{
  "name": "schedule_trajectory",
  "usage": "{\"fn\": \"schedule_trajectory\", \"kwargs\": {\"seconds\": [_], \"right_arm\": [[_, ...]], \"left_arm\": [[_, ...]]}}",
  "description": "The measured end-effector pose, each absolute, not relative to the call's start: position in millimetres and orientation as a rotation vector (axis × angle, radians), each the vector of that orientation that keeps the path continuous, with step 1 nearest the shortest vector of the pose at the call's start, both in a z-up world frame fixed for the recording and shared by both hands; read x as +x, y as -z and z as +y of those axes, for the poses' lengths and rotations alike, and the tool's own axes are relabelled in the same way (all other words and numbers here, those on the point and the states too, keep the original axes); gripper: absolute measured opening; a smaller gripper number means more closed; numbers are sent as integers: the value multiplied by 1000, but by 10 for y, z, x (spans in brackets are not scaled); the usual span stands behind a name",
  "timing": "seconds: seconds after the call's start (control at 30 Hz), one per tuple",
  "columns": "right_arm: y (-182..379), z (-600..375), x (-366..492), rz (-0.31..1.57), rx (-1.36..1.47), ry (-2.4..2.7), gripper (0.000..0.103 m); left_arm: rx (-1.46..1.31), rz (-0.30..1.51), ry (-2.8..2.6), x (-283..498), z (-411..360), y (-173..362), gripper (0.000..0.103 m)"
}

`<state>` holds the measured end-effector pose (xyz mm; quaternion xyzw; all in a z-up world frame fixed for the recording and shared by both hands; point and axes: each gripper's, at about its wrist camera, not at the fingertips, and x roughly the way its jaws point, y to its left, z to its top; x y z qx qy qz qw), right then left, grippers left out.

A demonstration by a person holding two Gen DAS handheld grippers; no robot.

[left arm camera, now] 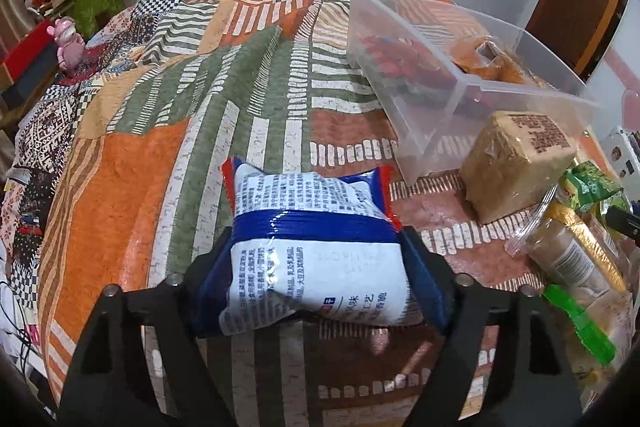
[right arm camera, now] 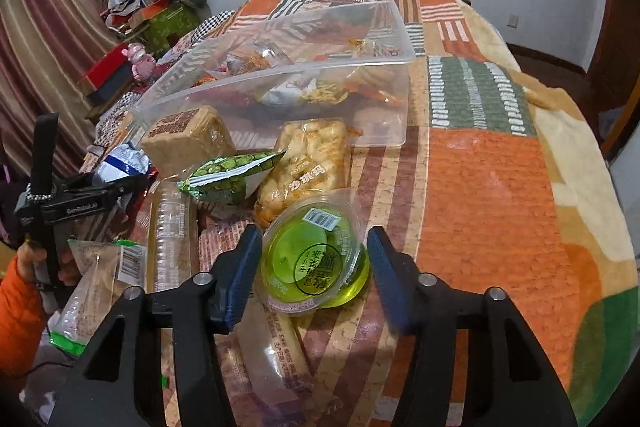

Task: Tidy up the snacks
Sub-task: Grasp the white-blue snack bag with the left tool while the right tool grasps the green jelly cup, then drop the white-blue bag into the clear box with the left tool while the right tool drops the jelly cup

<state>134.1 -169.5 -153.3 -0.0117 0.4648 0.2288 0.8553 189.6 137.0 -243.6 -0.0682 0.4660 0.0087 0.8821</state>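
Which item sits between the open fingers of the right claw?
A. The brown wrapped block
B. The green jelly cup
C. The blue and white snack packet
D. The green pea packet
B: in the right wrist view the green jelly cup lies between the spread fingers of the right claw, not visibly gripped, while the blue and white snack packet is pinched in the left claw.

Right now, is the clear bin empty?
No. The clear bin already holds several snack packets, visible through its walls.

Both grippers are black with blue pads (right arm camera: 240,267) and silver screws; at nine o'clock, an orange sleeve (right arm camera: 20,311) shows.
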Motion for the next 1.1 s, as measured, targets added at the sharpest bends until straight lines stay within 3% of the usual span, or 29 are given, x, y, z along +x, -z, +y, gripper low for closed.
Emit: {"fn": "schedule_trajectory", "kwargs": {"seconds": [0.13,0.27,0.33,0.43,0.5,0.6,0.8,1.03,1.07,1.1], "right_arm": [[1499,-1758,1335,962,-1,-471,40],[1367,-1812,1314,914,-9,-454,12],[1321,-1834,1326,916,-1,-462,11],[1357,-1855,1340,953,7,-468,19],[1393,-1875,1360,986,52,-474,33],[1460,-1826,1344,1002,49,-471,48],[1590,-1706,1352,1017,9,-462,63],[1630,-1733,1429,1042,54,-491,63],[1629,-1730,1424,1044,56,-503,55],[1626,-1730,1418,1047,59,-513,56]], "left_arm": [[-113,943,-23,1832,1301,2347,67],[-115,921,-31,1712,1303,2214,57],[-122,912,-30,1666,1316,2155,54],[-120,897,-31,1570,1297,2061,53],[-111,889,-26,1511,1266,2011,52],[-92,872,-21,1420,1190,1944,52],[-79,834,-5,1301,1115,1766,52],[-85,793,7,1295,1062,1600,52],[-86,787,9,1301,1052,1576,52],[-85,780,9,1307,1040,1550,52]]}}
